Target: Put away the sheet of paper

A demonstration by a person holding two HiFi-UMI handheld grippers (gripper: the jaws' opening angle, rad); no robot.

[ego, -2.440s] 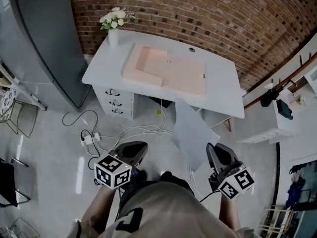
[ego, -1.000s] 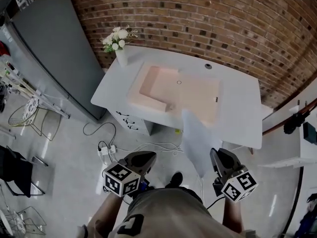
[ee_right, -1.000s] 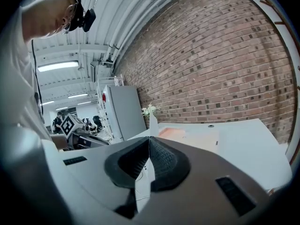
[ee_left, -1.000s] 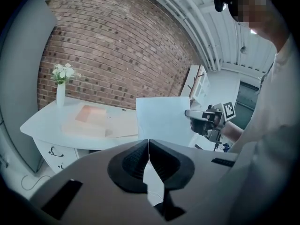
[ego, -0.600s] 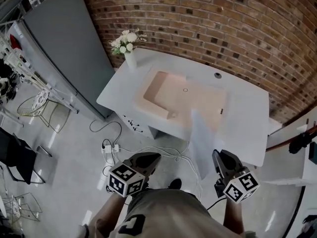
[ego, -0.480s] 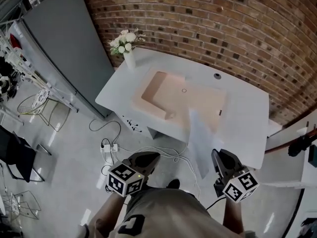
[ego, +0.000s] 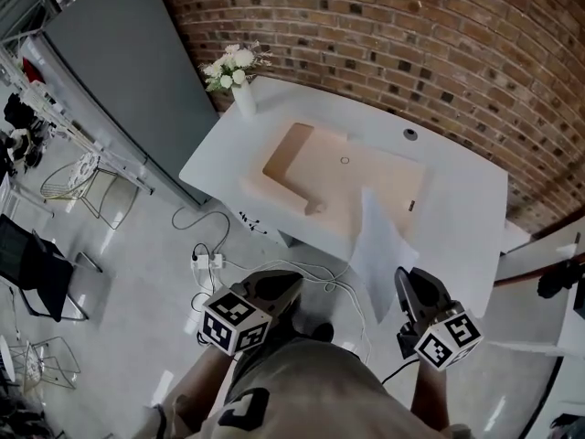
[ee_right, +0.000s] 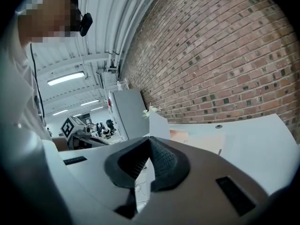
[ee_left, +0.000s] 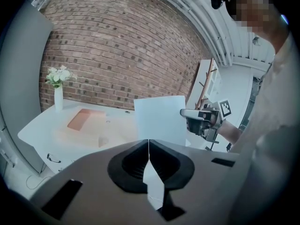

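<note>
pinching the sheet of paper (ego: 378, 248) upright by one edge in the clamped right gripper (ego: 409, 283) near the desk (ego: 462, 210), left gripper (ego: 274, 287) closed on nothing, risking the thin sheet flopping or slipping free.

One desk (ego: 457, 190) bears one vase (ego: 245, 99) and one mat (ego: 347, 176); near the desk are one sheet (ego: 379, 250), one cabinet (ego: 119, 71) and two grippers: left gripper (ego: 291, 280), right gripper (ego: 408, 274).
</note>
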